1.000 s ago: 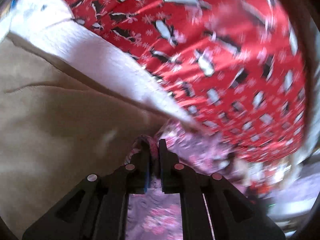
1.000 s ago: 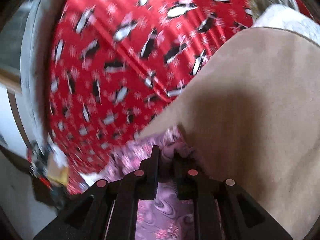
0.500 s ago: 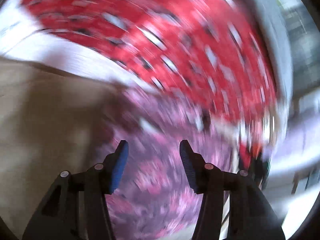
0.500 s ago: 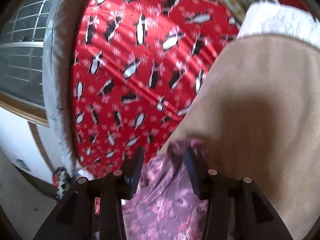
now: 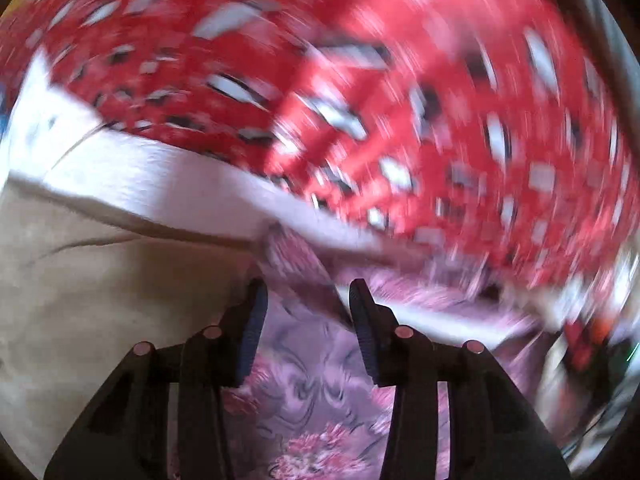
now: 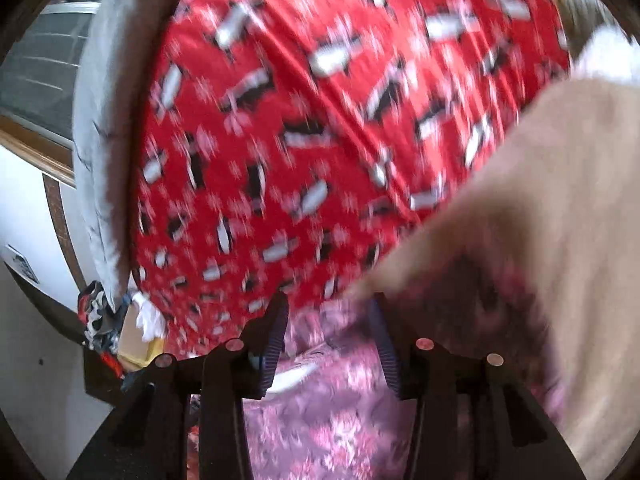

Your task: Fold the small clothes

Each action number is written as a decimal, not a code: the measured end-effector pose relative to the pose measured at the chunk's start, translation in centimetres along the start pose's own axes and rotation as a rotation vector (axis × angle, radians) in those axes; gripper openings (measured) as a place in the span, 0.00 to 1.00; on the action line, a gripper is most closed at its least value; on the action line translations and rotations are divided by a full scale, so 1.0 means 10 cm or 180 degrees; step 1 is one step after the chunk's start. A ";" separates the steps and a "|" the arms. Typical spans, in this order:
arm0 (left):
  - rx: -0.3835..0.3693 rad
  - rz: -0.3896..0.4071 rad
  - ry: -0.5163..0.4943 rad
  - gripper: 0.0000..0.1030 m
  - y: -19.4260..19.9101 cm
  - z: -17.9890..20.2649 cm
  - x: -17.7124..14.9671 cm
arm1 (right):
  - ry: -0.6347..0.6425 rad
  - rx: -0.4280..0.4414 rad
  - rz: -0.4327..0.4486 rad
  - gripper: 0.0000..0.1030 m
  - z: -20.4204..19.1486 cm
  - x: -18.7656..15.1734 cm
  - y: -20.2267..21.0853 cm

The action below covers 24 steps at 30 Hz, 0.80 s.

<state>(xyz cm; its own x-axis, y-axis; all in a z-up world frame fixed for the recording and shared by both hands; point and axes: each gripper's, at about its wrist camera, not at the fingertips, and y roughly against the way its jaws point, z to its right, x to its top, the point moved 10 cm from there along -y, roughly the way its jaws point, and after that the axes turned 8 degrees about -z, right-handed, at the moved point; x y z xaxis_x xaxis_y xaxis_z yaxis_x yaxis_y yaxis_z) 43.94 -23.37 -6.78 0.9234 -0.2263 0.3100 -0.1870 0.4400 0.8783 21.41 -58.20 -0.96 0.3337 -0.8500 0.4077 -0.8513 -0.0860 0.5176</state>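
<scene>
Your left gripper (image 5: 306,296) stands with its jaws parted to a middling width and nothing between them; low in the centre of the left wrist view it hovers over the pink floral cloth (image 5: 308,392), whose raised corner pokes up just beyond the fingertips. Your right gripper (image 6: 330,312) is parted about as wide and holds nothing either, with the same pink floral cloth (image 6: 332,420) spread under it at the bottom centre of the right wrist view. To the left in the left view, and to the right in the right one, a beige garment (image 5: 100,300) lies against the floral piece, with a white fleecy band (image 5: 160,184) along its far edge. Beyond both, filling the upper frame, is a red cover printed with penguins and snowflakes (image 6: 320,140). A window (image 6: 44,60) shows at the upper left of the right view, and some clutter (image 6: 104,328) sits at the lower left. Both views are smeared by motion. You seem to be between grips, with one fold laid down. Next you'll likely need to pick a fresh edge of the floral cloth, pinch a single layer cleanly, and carry it across without dragging the beige garment. No brand, label or writing can be read.
</scene>
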 end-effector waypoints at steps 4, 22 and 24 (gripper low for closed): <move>-0.0141 -0.0087 0.0050 0.40 0.10 -0.22 -0.21 | 0.0126 -0.0620 -0.0099 0.48 0.42 0.01 0.22; -0.0035 -0.0506 -0.0093 0.43 0.44 -0.64 -1.33 | -0.0124 -0.0724 -0.0264 0.32 0.89 -0.71 0.75; -0.0176 -0.0547 -0.0037 0.43 0.55 -0.71 -1.55 | -0.0151 -0.0683 -0.0288 0.36 0.97 -0.90 0.90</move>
<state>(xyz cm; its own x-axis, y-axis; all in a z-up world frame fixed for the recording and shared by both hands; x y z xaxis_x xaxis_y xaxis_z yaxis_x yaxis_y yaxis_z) 30.93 -11.30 -9.32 0.9362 -0.3121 0.1614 -0.0077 0.4409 0.8975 6.83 -56.32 -7.26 0.3811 -0.8677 0.3191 -0.7116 -0.0550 0.7005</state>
